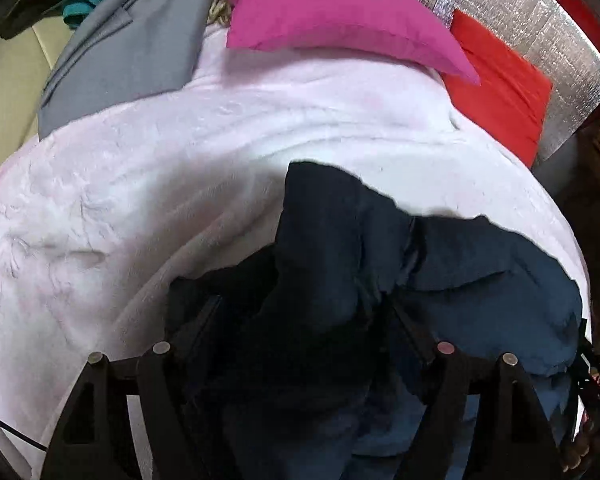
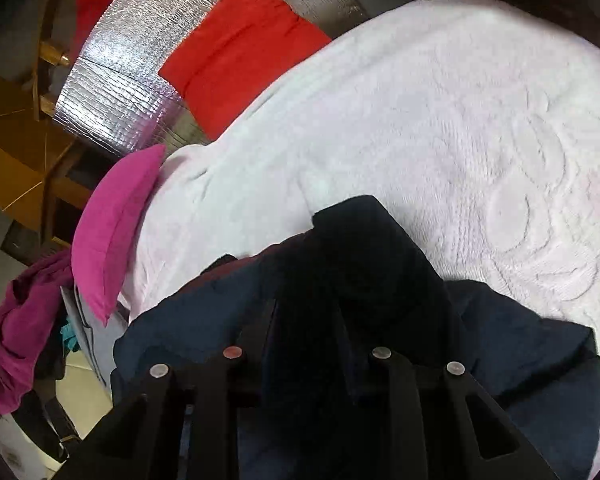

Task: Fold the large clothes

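A dark blue garment lies crumpled on a pale pink fleece blanket that covers a bed. In the left wrist view my left gripper has its jaws wide apart with a thick bunch of the garment filling the gap; the cloth hides the pads. In the right wrist view my right gripper is shut on another fold of the same garment, which drapes over its narrow gap. Both grippers point steeply down at the blanket.
A magenta pillow and a red pillow lie at the head of the bed against a silver foil panel. Grey cloth lies at the bed's left. Magenta clothes hang beside the bed, near a wooden frame.
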A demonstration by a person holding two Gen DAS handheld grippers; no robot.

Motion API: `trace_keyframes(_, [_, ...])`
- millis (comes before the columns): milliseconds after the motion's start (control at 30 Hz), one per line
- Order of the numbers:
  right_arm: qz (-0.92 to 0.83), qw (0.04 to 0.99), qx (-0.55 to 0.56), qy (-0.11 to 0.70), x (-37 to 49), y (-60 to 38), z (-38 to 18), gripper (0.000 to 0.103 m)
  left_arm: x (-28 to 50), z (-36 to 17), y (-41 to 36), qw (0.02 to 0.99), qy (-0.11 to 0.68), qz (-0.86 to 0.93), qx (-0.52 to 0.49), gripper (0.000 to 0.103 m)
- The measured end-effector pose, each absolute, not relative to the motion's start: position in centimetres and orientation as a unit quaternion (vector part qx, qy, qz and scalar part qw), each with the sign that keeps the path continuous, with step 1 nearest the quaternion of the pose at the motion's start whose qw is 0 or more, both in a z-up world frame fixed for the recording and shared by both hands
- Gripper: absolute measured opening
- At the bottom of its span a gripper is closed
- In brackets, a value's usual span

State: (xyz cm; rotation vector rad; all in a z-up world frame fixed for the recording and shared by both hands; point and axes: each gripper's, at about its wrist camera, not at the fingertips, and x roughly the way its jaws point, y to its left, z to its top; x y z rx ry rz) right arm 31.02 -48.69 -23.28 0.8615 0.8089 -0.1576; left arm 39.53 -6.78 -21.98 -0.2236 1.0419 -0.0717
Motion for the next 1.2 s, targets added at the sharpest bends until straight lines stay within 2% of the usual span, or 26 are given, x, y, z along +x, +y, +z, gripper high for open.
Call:
trace_keyframes(100, [-0.04, 0.86, 0.381, 0.338, 30.4, -46.6, -20.2, 0.033, 38.6, -20.6, -7.2, 0.871, 0.475, -0.049, -0.114, 0.078])
trace_keyframes(233, [0.064, 0.877, 0.337, 0.337, 31.2, -41.3, -17.8, 0.033, 37.4, -19.1, -8.3, 0.886, 0.448, -0.065, -0.103, 0.078])
trace_keyframes(333, [0.104, 0.86, 0.341, 0.365, 33.1, -38.0, -18.8, 0.033, 36.4, -18.8, -8.9, 0.892, 0.437, -0.067, -0.088, 0.078])
trace_keyframes(433, [0.073, 0.831, 0.35, 0.426, 36.6, -36.4, -22.9, 0.031, 35.5, -19.1, -9.9, 0.896, 0.436, -0.065, -0.051, 0.078])
trace_keyframes(533, [0.07, 0.812, 0.386, 0.432, 37.7, -37.1, -24.8, 0.031, 35.1, -19.6, -10.7, 0.893, 0.445, -0.067, -0.021, 0.078])
trace_keyframes(667, [0.064, 0.816, 0.398, 0.413, 36.1, -37.4, -22.9, 0.031, 34.4, -19.5, -10.4, 0.892, 0.444, -0.076, -0.016, 0.078])
trace_keyframes(800, [0.026, 0.848, 0.366, 0.382, 32.7, -39.3, -19.4, 0.05, 33.1, -19.1, -9.3, 0.889, 0.448, -0.088, -0.034, 0.078])
trace_keyframes(833, [0.003, 0.857, 0.351, 0.376, 31.6, -39.9, -18.6, 0.05, 32.6, -18.9, -9.1, 0.889, 0.448, -0.089, -0.033, 0.078])
trace_keyframes(967, [-0.056, 0.87, 0.324, 0.368, 26.3, -43.0, -17.6, 0.05, 31.1, -18.9, -8.6, 0.891, 0.447, -0.076, -0.009, 0.078])
trace_keyframes(1100, [-0.076, 0.85, 0.321, 0.411, 24.8, -44.1, -20.5, 0.048, 30.1, -20.0, -8.8, 0.891, 0.45, -0.061, 0.019, 0.079])
trace_keyframes(1200, [-0.089, 0.84, 0.306, 0.439, 25.3, -44.1, -23.1, 0.035, 29.8, -21.1, -10.0, 0.892, 0.444, -0.05, 0.067, 0.081])
